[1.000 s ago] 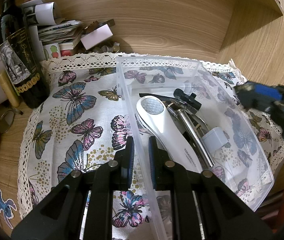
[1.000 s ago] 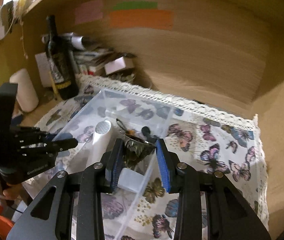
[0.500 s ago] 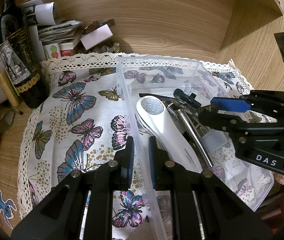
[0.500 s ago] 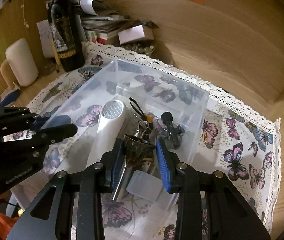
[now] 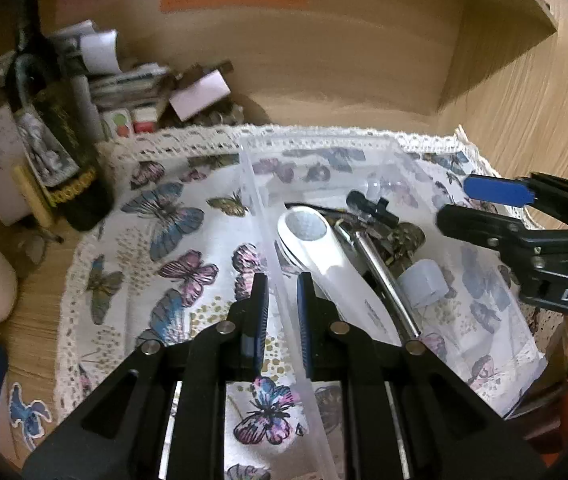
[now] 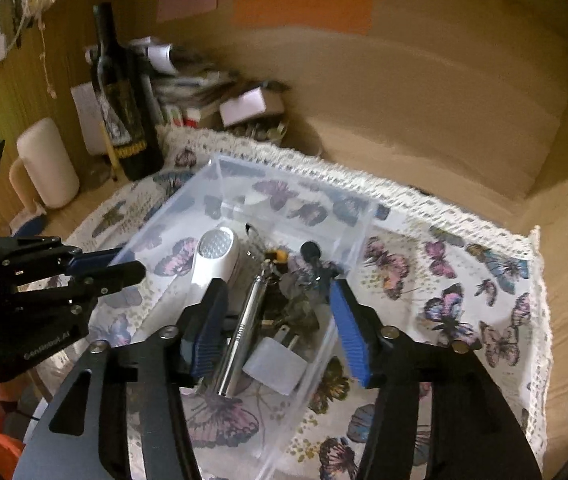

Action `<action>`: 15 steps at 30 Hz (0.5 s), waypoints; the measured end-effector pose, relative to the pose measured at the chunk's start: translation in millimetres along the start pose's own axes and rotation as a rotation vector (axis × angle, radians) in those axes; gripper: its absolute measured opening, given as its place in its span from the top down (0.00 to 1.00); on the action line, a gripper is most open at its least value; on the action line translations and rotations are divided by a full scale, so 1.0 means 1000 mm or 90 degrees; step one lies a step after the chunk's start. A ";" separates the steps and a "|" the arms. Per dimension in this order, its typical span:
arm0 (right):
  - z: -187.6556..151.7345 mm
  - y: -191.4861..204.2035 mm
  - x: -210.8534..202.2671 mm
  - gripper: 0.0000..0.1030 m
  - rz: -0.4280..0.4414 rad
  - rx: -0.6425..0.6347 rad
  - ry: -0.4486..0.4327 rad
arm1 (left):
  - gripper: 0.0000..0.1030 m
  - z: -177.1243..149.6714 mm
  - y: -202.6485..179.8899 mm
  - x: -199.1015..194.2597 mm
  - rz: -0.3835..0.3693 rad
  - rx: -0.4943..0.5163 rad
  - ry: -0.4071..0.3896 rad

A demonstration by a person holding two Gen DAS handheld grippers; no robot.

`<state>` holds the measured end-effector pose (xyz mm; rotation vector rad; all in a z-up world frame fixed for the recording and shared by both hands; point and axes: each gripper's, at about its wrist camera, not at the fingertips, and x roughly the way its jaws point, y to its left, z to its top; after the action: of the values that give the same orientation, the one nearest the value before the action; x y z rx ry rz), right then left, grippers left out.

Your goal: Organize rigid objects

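Both my views are dim and warm-toned, with a yellowish cast over the wooden wall (image 6: 424,92). The fisheye bends straight edges and blackens the corners. Motion blur smears the wall, the paper notes (image 6: 304,8) and the bottle (image 5: 52,128), more strongly in my right view. The metal rod (image 6: 240,332) catches a bright glint, and the clear bin (image 5: 268,216) shows faint sheen. Soft shadow fills the far corner.
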<state>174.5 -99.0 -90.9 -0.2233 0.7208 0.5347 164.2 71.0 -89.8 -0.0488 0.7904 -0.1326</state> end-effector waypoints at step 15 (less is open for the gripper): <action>-0.029 0.001 -0.100 0.00 -0.064 0.053 -0.195 | 0.14 -0.003 -0.035 -0.098 0.020 0.025 -0.213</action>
<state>94.8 -147.9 -44.2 -0.0961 0.4297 0.4306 90.7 50.1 -19.8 -0.0214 0.4545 -0.1069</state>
